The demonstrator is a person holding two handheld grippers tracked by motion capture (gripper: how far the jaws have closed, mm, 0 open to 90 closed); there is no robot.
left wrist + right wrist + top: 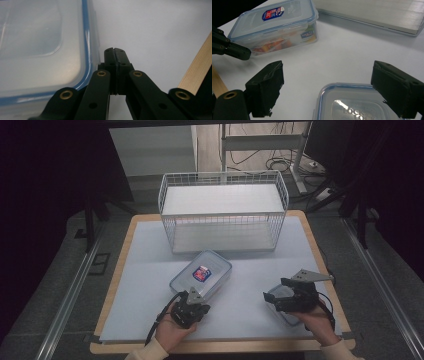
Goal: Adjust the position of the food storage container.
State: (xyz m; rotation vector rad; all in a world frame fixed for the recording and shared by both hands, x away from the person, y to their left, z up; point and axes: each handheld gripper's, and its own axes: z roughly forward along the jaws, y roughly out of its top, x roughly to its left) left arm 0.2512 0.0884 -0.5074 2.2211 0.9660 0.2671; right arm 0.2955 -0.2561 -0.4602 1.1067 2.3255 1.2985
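A large clear box [201, 274] with a blue-rimmed lid and a red label lies in the middle of the table; in the right gripper view this box [277, 24] holds colourful contents. My left gripper [196, 306] sits at its near corner, jaws pressed together on nothing, with the box's edge [86, 50] just left of the left gripper [115, 53]. A small box [273, 295] with the same lid lies at the right. Over it hovers my right gripper [278, 301]. The right gripper [328, 75] stands open, jaws wide on either side of the small lid [352, 105].
A white wire basket [223, 212] stands at the back of the white mat [145, 280]. The wooden table edge [197, 72] runs close to the left gripper. Bare mat lies between the two boxes and in front of the basket.
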